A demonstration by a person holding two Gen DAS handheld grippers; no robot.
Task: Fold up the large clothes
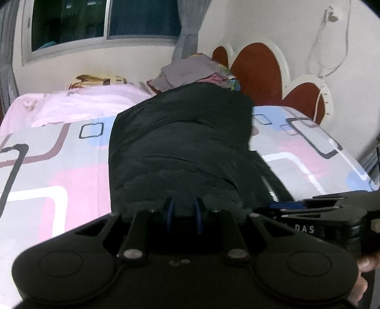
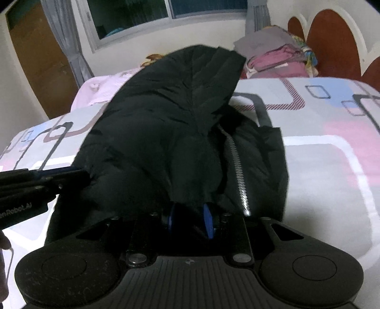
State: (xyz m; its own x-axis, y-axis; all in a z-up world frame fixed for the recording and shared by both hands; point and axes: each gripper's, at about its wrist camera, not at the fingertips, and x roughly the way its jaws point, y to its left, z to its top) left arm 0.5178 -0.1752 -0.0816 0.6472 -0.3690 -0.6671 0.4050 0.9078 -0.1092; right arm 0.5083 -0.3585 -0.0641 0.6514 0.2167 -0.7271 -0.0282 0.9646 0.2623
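A black puffer jacket (image 1: 180, 147) lies lengthwise on the patterned bed (image 1: 59, 171), its silver zipper (image 1: 268, 187) along the right side. My left gripper (image 1: 184, 209) is shut on the jacket's near edge, blue pads pinching the cloth. In the right wrist view the jacket (image 2: 166, 123) runs away from me, with the zipper (image 2: 237, 166) open beside a fold. My right gripper (image 2: 190, 219) is shut on the near edge of the jacket, just left of the zipper. The left gripper (image 2: 78, 173) comes in from the left, holding the same edge.
A stack of folded clothes (image 2: 277, 57) sits at the head of the bed by the red headboard (image 1: 258, 69). A pink garment (image 1: 78, 104) lies at the far left of the bed. A window (image 1: 104, 21) and curtains are behind.
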